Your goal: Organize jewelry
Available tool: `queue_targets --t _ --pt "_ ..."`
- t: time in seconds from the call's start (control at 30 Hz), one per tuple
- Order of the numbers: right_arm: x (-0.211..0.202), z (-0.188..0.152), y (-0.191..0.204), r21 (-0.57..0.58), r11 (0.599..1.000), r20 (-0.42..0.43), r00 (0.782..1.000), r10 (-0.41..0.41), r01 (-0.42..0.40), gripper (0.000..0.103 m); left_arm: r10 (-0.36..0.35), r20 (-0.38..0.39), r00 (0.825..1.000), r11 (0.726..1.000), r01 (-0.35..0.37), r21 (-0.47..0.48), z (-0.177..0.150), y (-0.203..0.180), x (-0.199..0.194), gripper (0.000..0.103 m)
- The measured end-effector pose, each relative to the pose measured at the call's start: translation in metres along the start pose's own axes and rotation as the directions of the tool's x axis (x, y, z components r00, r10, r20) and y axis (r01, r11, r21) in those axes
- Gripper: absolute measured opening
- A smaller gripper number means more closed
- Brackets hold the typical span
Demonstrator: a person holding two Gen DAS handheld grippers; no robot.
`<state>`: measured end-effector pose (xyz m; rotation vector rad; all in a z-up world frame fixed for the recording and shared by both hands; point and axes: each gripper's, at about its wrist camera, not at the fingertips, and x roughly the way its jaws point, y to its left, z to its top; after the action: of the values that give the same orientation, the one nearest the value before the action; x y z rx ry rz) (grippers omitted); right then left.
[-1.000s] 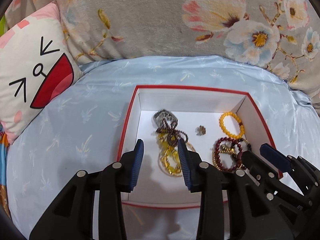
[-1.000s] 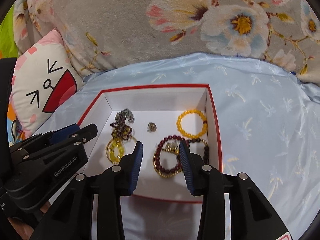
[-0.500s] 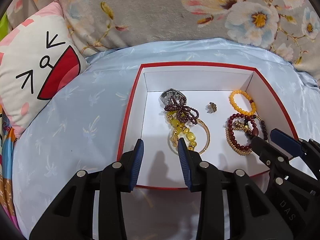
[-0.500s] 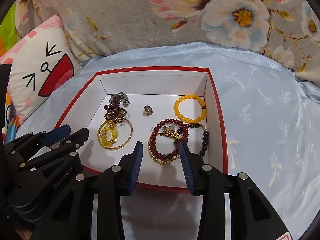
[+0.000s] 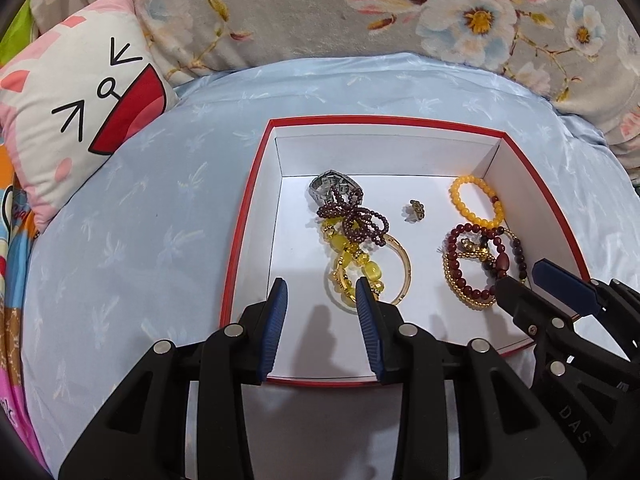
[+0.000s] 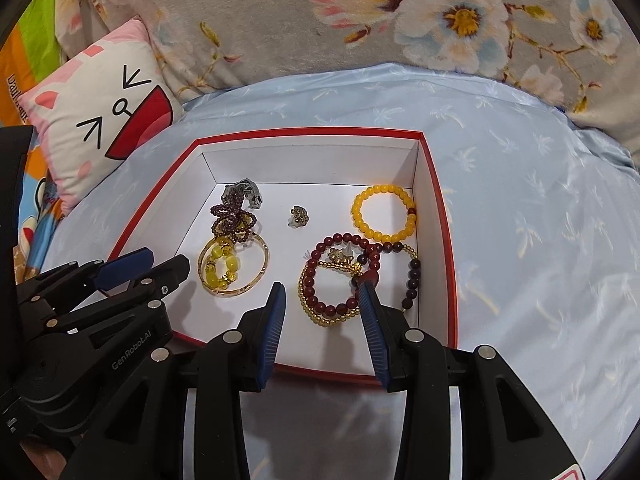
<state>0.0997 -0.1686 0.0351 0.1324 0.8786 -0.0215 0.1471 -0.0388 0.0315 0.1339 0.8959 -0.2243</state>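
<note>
You held both grippers, left (image 5: 320, 300) and right (image 6: 322, 304), parted and empty over the red-rimmed white box (image 5: 384, 122); next (probably) separating the tangled dark-red bead bracelets (image 6: 344, 276).

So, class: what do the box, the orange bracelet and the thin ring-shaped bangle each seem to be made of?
Box: likely cardboard, matte white inside, red edges, crisp folded corners.
Orange bracelet: smooth, glossy, slightly translucent beads, perhaps glass, resin or stone.
Bangle: probably gold-toned metal, a thin rigid hoop with a shine.

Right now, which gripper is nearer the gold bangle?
Left. The left gripper hovers at the gold bangle's near edge; the right gripper is beside it, over the red beads.
</note>
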Motion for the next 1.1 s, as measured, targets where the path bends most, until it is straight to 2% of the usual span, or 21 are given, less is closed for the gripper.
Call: queue_targets --t 0.17,0.23,0.3,0.47,0.67,0.87,1.1 --pt "-0.021 -0.003 0.002 0.037 0.999 0.014 1.000 0.020 -0.021 0.041 -0.027 0.004 1.000 0.999 0.027 -0.038 -0.001 0.004 -0.018 0.034" --pt "-0.032 -0.002 0.005 0.029 1.000 0.038 0.999 0.011 -0.012 0.052 -0.016 0.018 1.000 0.999 0.016 -0.035 0.000 0.003 -0.027 0.039" --pt "-0.043 -0.001 0.010 0.013 1.000 0.065 0.998 -0.010 0.009 0.055 -0.004 0.034 0.999 0.999 0.005 -0.035 0.001 0.002 -0.038 0.050" --pt "-0.062 -0.004 0.011 0.025 0.999 0.084 0.996 -0.044 0.042 0.058 0.065 0.069 0.995 0.998 -0.064 -0.019 0.000 -0.001 -0.058 0.062" --pt "-0.073 -0.010 0.004 0.062 0.996 0.081 0.994 -0.072 0.067 0.067 0.121 0.077 0.990 0.993 -0.120 -0.021 -0.006 0.000 -0.071 0.079" --pt "-0.085 -0.018 0.005 0.058 0.993 0.093 0.989 -0.111 0.106 0.070 0.122 0.071 0.990 0.992 -0.121 -0.021 -0.014 -0.001 -0.079 0.084" --pt "-0.097 -0.025 0.004 0.071 0.990 0.097 0.987 -0.130 0.123 0.078 0.126 0.074 0.989 0.992 -0.125 -0.024 -0.020 0.000 -0.089 0.089"
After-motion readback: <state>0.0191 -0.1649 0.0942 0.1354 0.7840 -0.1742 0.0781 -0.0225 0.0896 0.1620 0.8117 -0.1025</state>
